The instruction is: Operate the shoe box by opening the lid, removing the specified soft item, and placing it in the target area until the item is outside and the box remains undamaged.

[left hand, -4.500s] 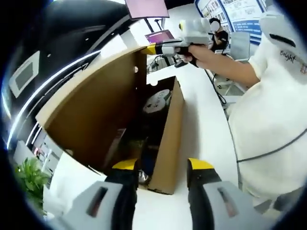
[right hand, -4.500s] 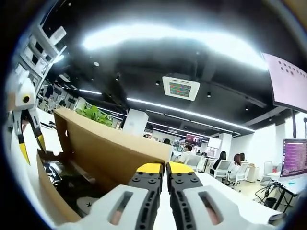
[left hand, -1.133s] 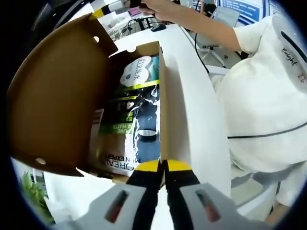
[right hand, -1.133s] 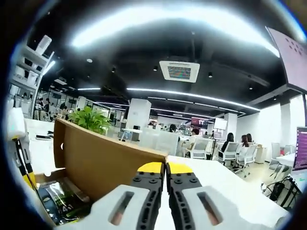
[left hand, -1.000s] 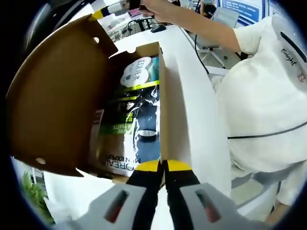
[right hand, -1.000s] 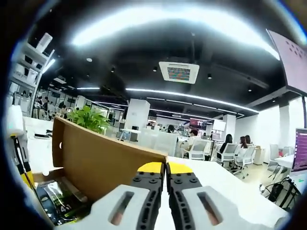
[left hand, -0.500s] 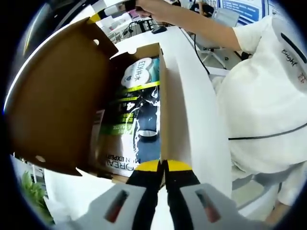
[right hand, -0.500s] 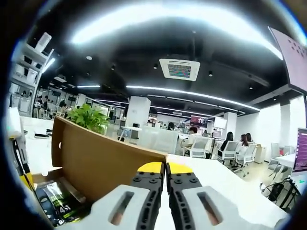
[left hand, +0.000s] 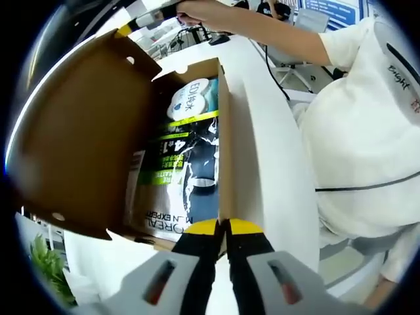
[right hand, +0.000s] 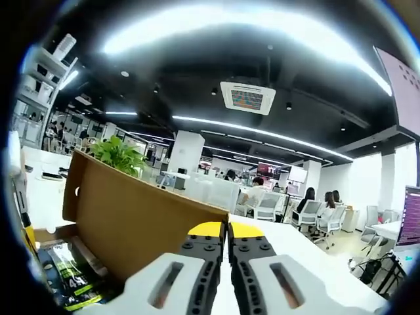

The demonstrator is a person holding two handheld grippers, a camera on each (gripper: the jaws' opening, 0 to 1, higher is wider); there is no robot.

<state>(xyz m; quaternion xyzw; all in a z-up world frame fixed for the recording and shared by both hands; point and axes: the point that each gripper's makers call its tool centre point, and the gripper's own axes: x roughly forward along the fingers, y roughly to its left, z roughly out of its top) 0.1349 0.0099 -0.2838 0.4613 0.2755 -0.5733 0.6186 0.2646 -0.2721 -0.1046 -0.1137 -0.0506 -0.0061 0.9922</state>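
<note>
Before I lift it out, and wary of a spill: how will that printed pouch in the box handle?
The printed pouch looks like glossy film, so probably slippery. It lies flat and creased in the box, likely floppy, sagging when gripped. Weight unclear.

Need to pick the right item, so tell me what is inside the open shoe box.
The shoe box holds a printed green, black and white pouch, with a round white-labelled pack at its far end. Anything beneath them is covered, and the raised lid hides the far side.
</note>
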